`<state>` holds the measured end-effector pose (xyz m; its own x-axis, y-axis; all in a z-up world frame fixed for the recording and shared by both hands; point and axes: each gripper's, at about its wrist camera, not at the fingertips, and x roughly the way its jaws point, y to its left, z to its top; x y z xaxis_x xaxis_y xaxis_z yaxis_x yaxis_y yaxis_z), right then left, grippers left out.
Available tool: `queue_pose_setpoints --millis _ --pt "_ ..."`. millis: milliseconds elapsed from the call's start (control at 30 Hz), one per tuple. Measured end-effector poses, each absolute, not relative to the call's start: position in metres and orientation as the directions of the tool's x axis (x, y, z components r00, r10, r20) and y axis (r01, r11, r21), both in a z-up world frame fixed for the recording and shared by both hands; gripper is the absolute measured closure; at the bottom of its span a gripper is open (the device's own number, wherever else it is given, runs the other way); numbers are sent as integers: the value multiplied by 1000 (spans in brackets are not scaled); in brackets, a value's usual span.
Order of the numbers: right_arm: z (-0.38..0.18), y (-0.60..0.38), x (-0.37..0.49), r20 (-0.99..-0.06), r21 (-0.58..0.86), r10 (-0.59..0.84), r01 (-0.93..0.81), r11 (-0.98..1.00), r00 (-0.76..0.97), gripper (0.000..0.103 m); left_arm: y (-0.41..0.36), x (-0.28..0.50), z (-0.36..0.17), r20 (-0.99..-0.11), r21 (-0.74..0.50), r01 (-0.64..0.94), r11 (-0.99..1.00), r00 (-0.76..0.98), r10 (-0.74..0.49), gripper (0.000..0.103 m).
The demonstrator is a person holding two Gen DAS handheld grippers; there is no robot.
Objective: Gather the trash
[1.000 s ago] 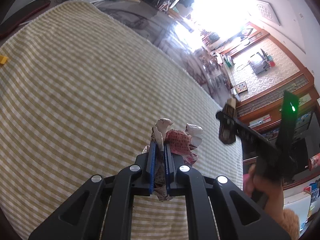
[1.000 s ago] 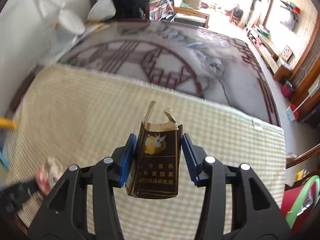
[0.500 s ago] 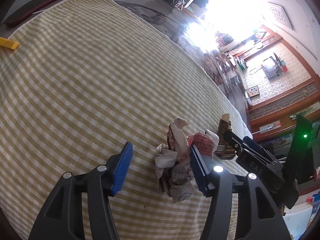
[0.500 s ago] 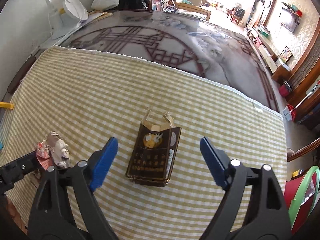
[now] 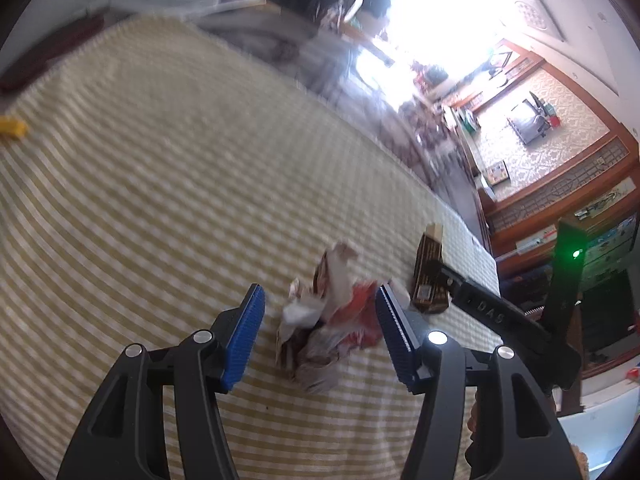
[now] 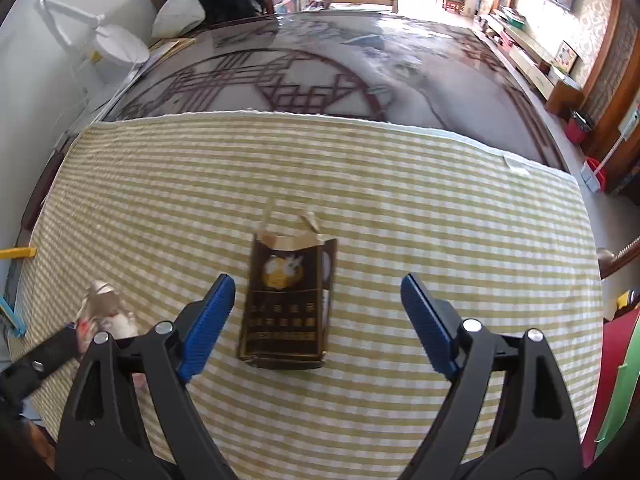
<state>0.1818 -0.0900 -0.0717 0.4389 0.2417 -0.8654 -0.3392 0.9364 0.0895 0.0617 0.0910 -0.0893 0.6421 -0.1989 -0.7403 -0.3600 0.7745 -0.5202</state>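
Only rightward, lamp (image 6: 120, 46) (leftward: blur), pack (image 6: 286, 300)

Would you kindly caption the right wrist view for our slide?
Open right gripper poised around a torn brown cigarette pack lying on the checked cloth.

We see a yellow-and-white checked cloth (image 6: 360, 168), a dark brown and gold cigarette pack (image 6: 286, 304), red-and-white crumpled wrappers (image 5: 332, 320), and blue pads (image 6: 206, 320) on black grippers.
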Motion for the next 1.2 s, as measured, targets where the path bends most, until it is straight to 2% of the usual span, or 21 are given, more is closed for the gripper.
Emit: queue_pose_setpoints --millis 133,267,400,433,467,500,567,833,1167,1200 --pt "-74 -94 182 -864 106 249 -327 939 438 19 85 62 -82 -737 -493 -334 803 651 -181 41" --pt "-73 -91 183 -864 106 252 -331 938 436 18 79 72 -101 -765 -514 -331 791 595 -248 41" --pt "-73 -86 183 -867 103 256 -349 932 428 18 77 78 -115 -768 -510 -339 790 593 -242 41" --pt "-73 -85 183 -868 102 256 -351 931 426 18 74 79 -114 -771 -495 -331 803 594 -230 43" --pt "-73 -85 183 -868 103 257 -352 930 425 18 71 81 -115 -769 -498 -317 807 591 -242 54" --pt "-73 -85 184 -868 104 257 -351 931 425 18 68 82 -114 -767 -504 -307 807 588 -255 60" --pt "-73 -86 184 -867 108 259 -347 932 426 18 68 82 -110 -752 -524 -300 797 602 -268 66" --pt "-80 -81 180 -874 108 260 -359 927 411 16 82 70 -79 -691 -542 -286 790 687 -226 67" --pt "-90 -67 174 -879 34 212 -388 921 427 16 90 70 -80 -697 -546 -290 786 678 -234 66" --pt "-90 -67 173 -877 21 205 -392 920 434 20 90 70 -80 -698 -546 -291 786 677 -234 66"
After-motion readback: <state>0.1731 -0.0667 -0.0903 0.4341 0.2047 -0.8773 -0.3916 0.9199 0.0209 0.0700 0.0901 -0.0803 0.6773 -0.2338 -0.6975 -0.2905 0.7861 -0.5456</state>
